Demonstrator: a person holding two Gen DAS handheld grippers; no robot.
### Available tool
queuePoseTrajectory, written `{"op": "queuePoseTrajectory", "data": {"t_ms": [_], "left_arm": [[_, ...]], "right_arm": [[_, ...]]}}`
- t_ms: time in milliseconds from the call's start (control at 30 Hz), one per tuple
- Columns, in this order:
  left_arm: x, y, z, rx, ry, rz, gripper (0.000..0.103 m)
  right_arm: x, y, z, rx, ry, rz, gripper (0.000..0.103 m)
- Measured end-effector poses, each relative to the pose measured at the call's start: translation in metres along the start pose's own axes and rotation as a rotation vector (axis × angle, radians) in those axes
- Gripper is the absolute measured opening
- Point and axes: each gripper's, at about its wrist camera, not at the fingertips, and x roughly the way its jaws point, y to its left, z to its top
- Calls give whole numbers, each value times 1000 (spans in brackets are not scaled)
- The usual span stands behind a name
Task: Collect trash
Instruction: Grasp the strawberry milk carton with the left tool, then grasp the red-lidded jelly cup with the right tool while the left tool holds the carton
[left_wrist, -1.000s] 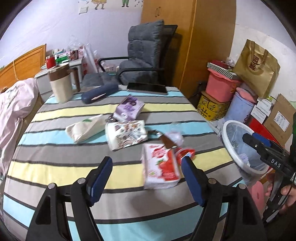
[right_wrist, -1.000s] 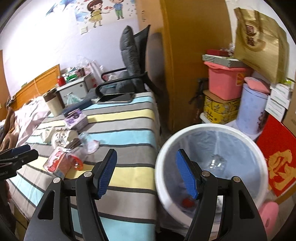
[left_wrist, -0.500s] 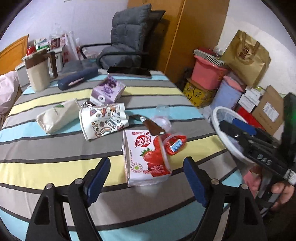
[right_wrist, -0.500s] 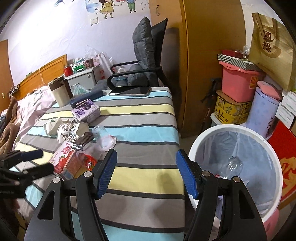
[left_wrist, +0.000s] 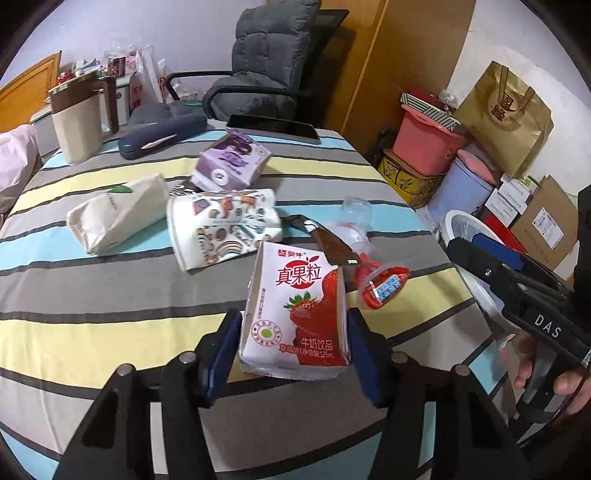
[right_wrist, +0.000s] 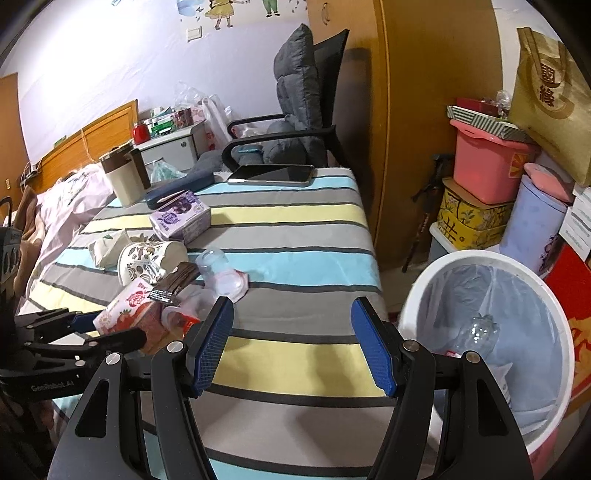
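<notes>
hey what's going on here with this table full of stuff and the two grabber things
A person is clearing trash off a striped table with a handheld claw in each hand. The left claw is closing around a strawberry milk carton, which sits between its pads on the table. The right claw is open and empty, held near the table edge beside a white bin that already holds a clear plastic bottle. A purple carton, a crushed paper cup and wrappers remain on the table.

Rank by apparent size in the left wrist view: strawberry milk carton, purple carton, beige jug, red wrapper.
1. Strawberry milk carton, though it sits nearest the camera, which inflates it.
2-3. Beige jug and purple carton look close; not ranked.
4. Red wrapper, clearly smallest.
</notes>
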Motion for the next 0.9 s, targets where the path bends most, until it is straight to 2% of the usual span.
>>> {"op": "queuePoseTrajectory", "data": {"t_ms": [100, 233, 467, 900], "left_arm": [[-6, 9, -2, -22, -17, 13, 59], [-17, 22, -7, -31, -38, 71, 59], [-28, 50, -17, -88, -44, 108, 59], [-31, 69, -17, -115, -52, 125, 60]], "right_arm": [[2, 6, 0, -3, 7, 20, 68], [5, 20, -2, -33, 15, 49, 68], [14, 42, -4, -65, 42, 89, 68], [34, 62, -3, -93, 106, 51, 68]]}}
